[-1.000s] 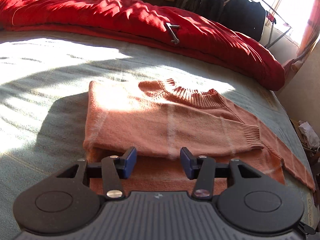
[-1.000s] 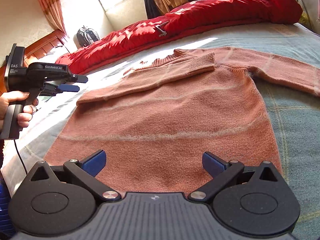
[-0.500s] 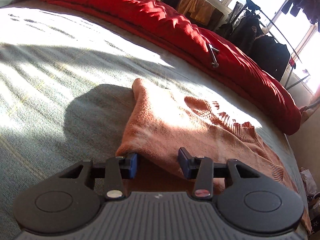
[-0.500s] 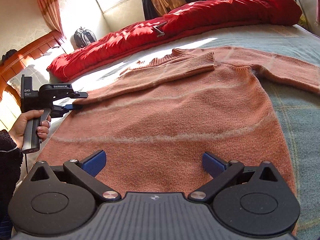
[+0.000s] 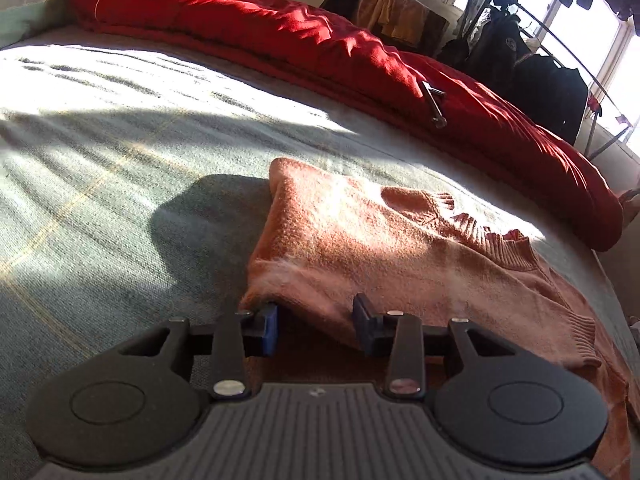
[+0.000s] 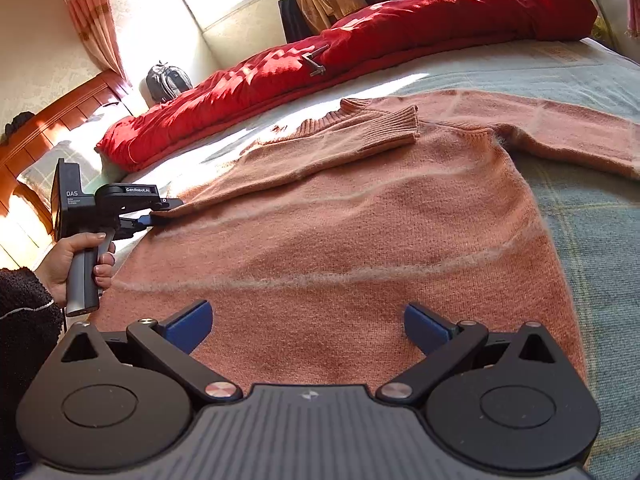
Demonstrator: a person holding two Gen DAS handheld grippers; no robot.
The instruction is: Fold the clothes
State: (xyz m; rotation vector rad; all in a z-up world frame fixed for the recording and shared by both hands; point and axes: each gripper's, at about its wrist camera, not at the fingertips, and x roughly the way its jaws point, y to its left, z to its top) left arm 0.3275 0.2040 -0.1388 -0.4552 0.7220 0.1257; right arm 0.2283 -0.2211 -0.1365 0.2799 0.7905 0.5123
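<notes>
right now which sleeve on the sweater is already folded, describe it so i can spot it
On the grey-green bedspread, in front of the long red quilt, lies a salmon sweater. The folded sleeve lies across its chest, ribbed cuff beside the collar; the other sleeve stretches out sideways onto the bedspread.

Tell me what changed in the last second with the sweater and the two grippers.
The left gripper dropped from above the bed to the sweater at the fold of its folded-over sleeve. Its jaws narrowed and are now opening slightly, fabric between them, no clear pinch. The right gripper stayed open and still; the sweater lies unchanged.
</notes>
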